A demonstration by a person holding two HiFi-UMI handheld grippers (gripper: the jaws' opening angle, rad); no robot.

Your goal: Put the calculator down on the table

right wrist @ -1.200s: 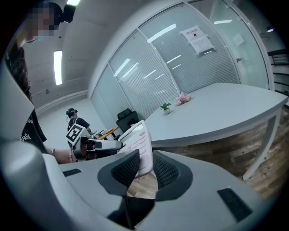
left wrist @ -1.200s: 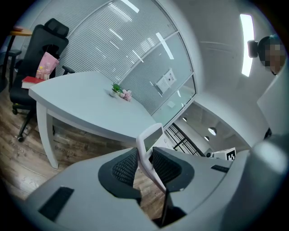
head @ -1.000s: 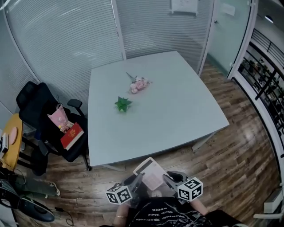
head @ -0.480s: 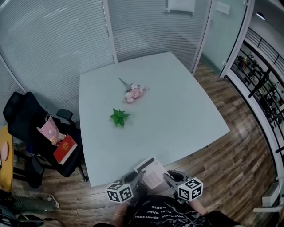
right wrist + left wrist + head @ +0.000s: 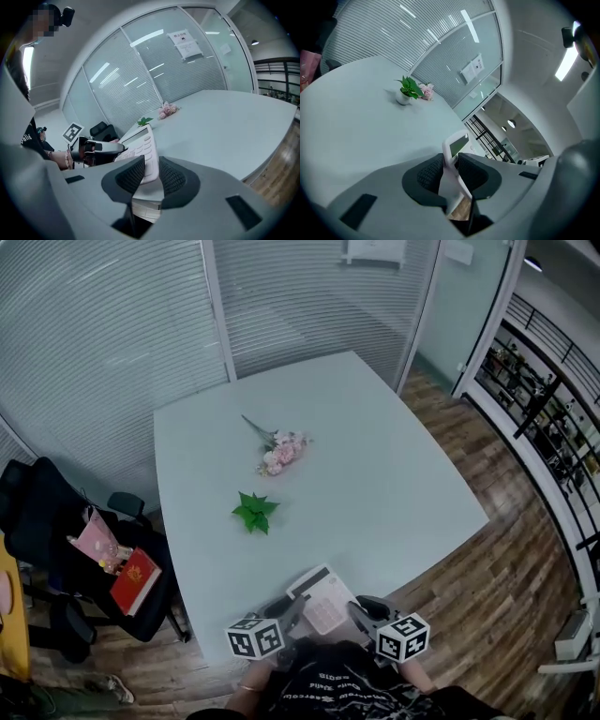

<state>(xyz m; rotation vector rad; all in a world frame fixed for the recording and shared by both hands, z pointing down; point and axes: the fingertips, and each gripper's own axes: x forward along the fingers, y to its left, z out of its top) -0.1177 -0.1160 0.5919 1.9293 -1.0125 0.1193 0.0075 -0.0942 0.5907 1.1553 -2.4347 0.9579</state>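
We've brought the pale, flat plastic calculator up to the near edge of the light grey table. The left gripper and right gripper both have fingers clamped on it, still aloft; setting it down remains.

The calculator is whitish, the tabletop pale blue-grey, the plant green, the flowers pink, the floor brown wood-grain.

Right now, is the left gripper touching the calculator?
Touching. The left gripper view shows the left gripper with both jaws pressed on the calculator, one on each face, with no gap.
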